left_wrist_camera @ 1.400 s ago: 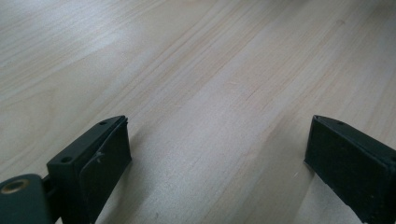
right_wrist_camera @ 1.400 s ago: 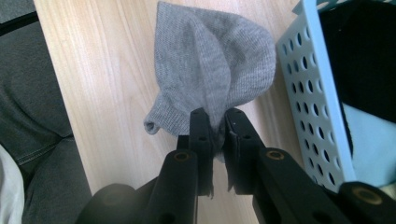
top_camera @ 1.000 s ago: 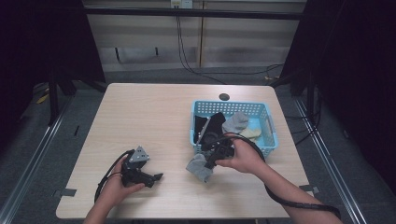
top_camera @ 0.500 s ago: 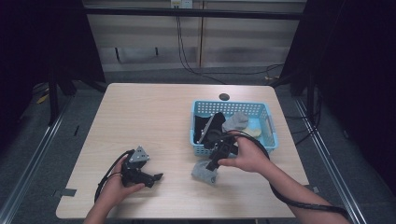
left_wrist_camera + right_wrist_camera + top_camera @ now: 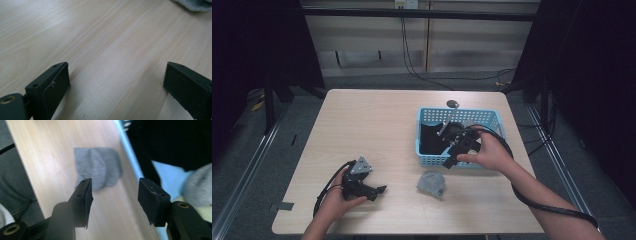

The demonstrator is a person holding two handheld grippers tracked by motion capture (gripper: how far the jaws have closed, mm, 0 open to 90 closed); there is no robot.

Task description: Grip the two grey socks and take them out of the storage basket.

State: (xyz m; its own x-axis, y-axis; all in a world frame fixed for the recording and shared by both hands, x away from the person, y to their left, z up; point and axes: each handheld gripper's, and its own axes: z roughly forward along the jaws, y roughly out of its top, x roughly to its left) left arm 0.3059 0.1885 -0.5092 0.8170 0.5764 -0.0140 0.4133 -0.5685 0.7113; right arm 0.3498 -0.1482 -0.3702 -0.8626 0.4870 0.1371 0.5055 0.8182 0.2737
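A crumpled grey cloth lies on the wooden table just in front of the blue basket. In the right gripper view the same grey cloth rests beyond the jaws, apart from them. My right gripper hovers over the basket's near wall; its jaws have just been opening and nothing is between them. My left gripper rests low at the table's front left, open and empty. A corner of the grey cloth peeks in at the top right of its view.
The blue basket holds a black garment and a lighter grey piece. A small dark round object sits behind the basket. Cables trail from both grippers. Dark floor and rails surround the table.
The right gripper let go of the grey cloth, which now lies on the table, and rose back toward the basket with its jaws opened. The left hand stayed put.
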